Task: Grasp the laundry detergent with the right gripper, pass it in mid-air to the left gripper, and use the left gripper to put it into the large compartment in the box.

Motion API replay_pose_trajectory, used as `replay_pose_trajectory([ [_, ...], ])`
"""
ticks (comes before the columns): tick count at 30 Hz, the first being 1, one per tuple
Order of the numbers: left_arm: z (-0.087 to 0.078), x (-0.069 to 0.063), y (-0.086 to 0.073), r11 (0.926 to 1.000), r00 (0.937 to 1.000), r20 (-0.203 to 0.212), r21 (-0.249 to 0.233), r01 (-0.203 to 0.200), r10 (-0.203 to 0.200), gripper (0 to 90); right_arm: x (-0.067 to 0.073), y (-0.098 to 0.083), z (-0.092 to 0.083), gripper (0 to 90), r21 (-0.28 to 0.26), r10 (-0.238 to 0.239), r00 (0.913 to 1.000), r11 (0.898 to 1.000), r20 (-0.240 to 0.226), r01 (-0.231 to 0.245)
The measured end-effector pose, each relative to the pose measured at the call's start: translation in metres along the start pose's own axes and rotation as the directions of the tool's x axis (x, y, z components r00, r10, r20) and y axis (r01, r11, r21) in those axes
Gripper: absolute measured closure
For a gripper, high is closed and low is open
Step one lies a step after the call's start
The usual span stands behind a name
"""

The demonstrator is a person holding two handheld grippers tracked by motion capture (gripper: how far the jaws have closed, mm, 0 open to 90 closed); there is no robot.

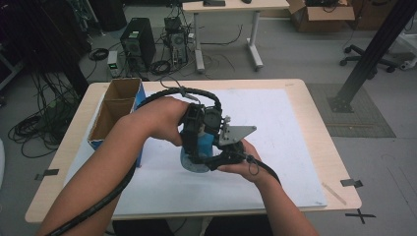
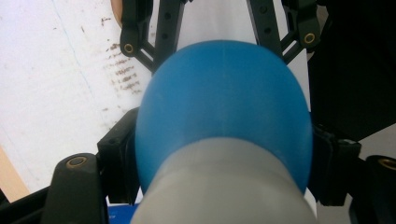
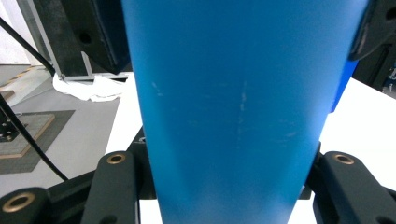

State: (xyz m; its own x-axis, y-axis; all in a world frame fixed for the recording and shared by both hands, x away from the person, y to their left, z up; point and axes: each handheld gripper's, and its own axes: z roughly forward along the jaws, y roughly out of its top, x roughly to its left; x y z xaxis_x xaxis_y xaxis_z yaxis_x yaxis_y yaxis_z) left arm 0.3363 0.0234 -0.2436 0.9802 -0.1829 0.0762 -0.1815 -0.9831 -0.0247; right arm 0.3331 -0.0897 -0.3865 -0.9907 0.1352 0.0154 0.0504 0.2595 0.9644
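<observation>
A blue bottle (image 1: 193,160) sits at the middle of the high view, low over the white sheet (image 1: 275,147) that covers the table (image 1: 314,123), and both grippers meet on it. In the left gripper view the bottle (image 2: 224,102) fills the centre of the frame, its rounded blue part running down into a grey part at the bottom edge, and the black jaws press against it on either side. In the right gripper view the bottle's smooth blue side (image 3: 233,107) stands as a wide column through the middle of the frame, with the jaws tight against it at lower left and lower right.

The left gripper (image 1: 196,125) comes in from the left of centre in the high view, the left hand (image 1: 162,118) wrapped around it, clamped on the bottle. The right gripper (image 1: 223,147) lies just right of it, held by the right hand (image 1: 246,164) from below, also clamped on the bottle.

At the left edge of the table an open cardboard box (image 1: 115,105) with a blue side stands beside the left forearm. Beyond the table, at the upper left of the frame, a computer tower (image 1: 137,42) stands on the floor among cables.
</observation>
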Motion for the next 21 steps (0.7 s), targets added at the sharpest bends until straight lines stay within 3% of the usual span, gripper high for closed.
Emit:
replay_pose_trajectory([
  [21,0.0011,0.0022,0.0018,0.9985,0.9995,0.015,0.048,0.028,-0.028,38.3,0.0016,0.0012,0.0028,45.6,0.019,-0.018,0.9998,1.0,0.008,0.018],
])
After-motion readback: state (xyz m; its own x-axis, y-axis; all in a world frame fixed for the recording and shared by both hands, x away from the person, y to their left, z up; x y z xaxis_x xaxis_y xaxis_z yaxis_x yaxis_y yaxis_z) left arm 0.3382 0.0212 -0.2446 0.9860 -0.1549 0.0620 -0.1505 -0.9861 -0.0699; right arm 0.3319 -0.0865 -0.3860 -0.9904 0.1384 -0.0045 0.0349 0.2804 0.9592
